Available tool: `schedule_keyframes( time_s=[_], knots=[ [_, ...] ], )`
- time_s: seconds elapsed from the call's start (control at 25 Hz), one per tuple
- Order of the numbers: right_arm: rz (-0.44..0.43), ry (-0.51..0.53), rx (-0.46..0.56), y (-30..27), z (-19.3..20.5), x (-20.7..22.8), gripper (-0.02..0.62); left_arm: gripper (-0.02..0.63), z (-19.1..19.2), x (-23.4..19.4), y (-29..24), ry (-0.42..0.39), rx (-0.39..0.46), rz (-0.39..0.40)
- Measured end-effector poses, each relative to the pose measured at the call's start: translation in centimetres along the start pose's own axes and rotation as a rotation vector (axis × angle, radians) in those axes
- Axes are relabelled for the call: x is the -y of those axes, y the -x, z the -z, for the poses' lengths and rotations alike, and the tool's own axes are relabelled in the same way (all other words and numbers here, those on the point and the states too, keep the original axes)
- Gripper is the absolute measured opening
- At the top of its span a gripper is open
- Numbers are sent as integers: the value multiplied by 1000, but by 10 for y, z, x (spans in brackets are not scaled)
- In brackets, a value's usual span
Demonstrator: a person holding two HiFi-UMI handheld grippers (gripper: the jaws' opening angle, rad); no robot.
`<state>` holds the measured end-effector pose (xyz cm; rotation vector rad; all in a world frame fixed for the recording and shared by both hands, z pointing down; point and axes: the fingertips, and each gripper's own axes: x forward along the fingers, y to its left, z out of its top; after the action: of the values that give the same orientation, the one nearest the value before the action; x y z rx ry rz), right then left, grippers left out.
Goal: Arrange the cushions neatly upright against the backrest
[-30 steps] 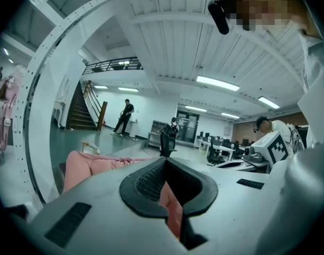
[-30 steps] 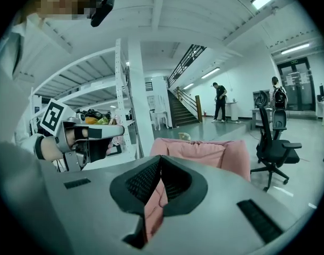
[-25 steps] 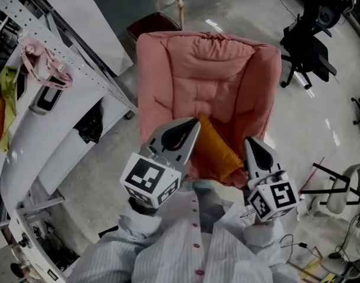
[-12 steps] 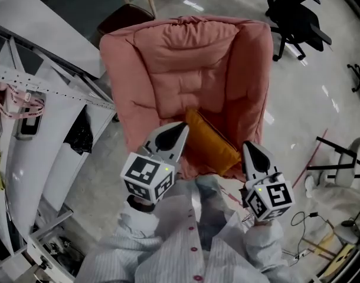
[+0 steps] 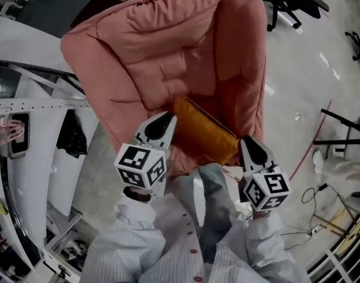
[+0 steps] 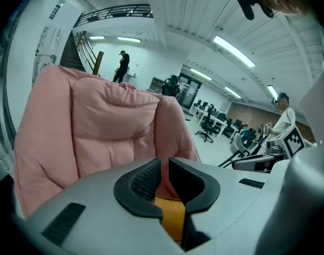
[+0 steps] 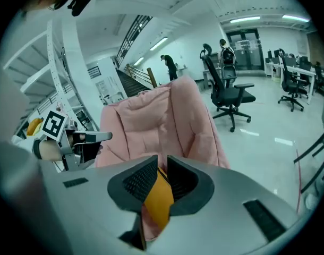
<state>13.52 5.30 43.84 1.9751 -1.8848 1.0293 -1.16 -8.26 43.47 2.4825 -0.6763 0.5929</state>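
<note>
Gripping the orange cushion [image 5: 203, 131] by its near edge, we held it on the seat of the pink armchair [image 5: 168, 46]. The left gripper [image 5: 167, 119], at the cushion's 8 o'clock, had its jaws opening around a fold of orange cloth; the right gripper [image 5: 248, 141], at 4 o'clock, was clamped on another. We judged the job partly done: the cushion leaned toward the backrest at 12 o'clock, not yet released or squared upright.
</note>
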Motion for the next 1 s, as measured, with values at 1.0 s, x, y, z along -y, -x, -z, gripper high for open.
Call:
schedule_keyframes(
  time_s=[1.0],
  knots=[
    [240,-372,-217,-30,179,89,169,225,136,-81,-130,108,-243,-48]
  ],
)
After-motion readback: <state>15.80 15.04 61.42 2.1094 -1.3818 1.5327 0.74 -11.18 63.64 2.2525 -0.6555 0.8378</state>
